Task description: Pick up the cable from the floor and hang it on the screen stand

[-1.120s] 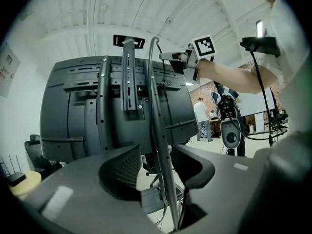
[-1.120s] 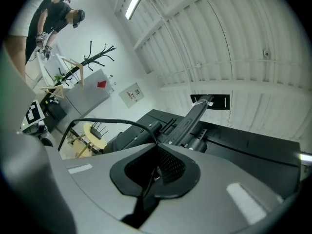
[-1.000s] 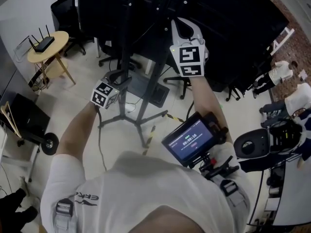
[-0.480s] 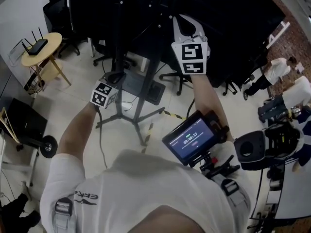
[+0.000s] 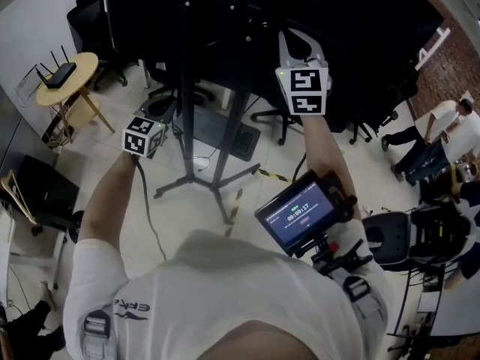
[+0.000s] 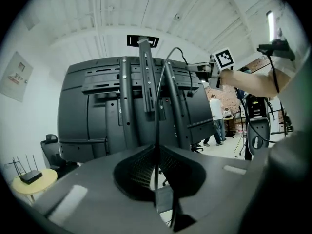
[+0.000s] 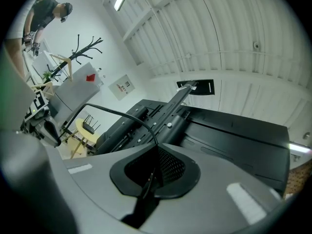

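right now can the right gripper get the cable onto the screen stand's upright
Probably yes. The right gripper, shut on the cable, is up close in front of the screen stand's upright, and its own view shows nothing between them.

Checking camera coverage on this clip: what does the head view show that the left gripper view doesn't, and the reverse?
Head view only: the black screen stand's splayed legs on the floor and the person's left forearm. Left gripper view only: the thin black cable pinched in the left hand-held gripper, whose jaws have just been closing, plus the white ribbed ceiling. Both: the round yellow table with its black router, the stand's uprights, the right hand-held gripper.
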A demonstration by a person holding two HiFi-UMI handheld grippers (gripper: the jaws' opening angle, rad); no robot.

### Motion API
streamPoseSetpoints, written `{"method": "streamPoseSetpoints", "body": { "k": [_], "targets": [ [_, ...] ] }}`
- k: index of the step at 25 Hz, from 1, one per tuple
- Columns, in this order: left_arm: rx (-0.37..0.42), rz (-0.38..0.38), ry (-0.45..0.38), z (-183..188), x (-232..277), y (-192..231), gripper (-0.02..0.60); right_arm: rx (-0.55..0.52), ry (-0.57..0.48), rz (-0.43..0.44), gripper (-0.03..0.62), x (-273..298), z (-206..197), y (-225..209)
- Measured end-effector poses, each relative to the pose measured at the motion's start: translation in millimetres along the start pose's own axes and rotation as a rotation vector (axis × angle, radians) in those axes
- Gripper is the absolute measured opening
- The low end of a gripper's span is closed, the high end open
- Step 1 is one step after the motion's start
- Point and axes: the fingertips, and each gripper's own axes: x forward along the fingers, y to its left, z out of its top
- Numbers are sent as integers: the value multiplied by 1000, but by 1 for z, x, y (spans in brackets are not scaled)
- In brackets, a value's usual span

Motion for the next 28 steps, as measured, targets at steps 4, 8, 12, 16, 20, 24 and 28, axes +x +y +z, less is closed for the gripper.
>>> {"method": "streamPoseSetpoints", "body": {
  "k": [4, 8, 12, 16, 20, 24, 28],
  "targets": [
    [20, 51, -33, 37, -14, 35, 23, 8, 20, -16, 18, -3, -7, -3],
    [45, 120, -76, 90, -21, 68, 18, 18, 38, -37, 18, -7, -14, -14],
    [49, 162, -120, 139, -28, 95, 15, 26, 53, -55, 18, -9, -15, -23],
    [52, 179, -161, 170, -32, 112, 12, 32, 65, -71, 18, -10, -14, -28],
    [52, 178, -182, 189, -25, 116, 11, 36, 76, -95, 18, -14, -15, -37],
    [61, 171, -185, 204, -17, 114, 11, 41, 94, -117, 18, -19, -20, -45],
    [92, 165, -188, 221, -11, 117, 11, 28, 104, -139, 18, -26, -25, -52]
  ]
}}
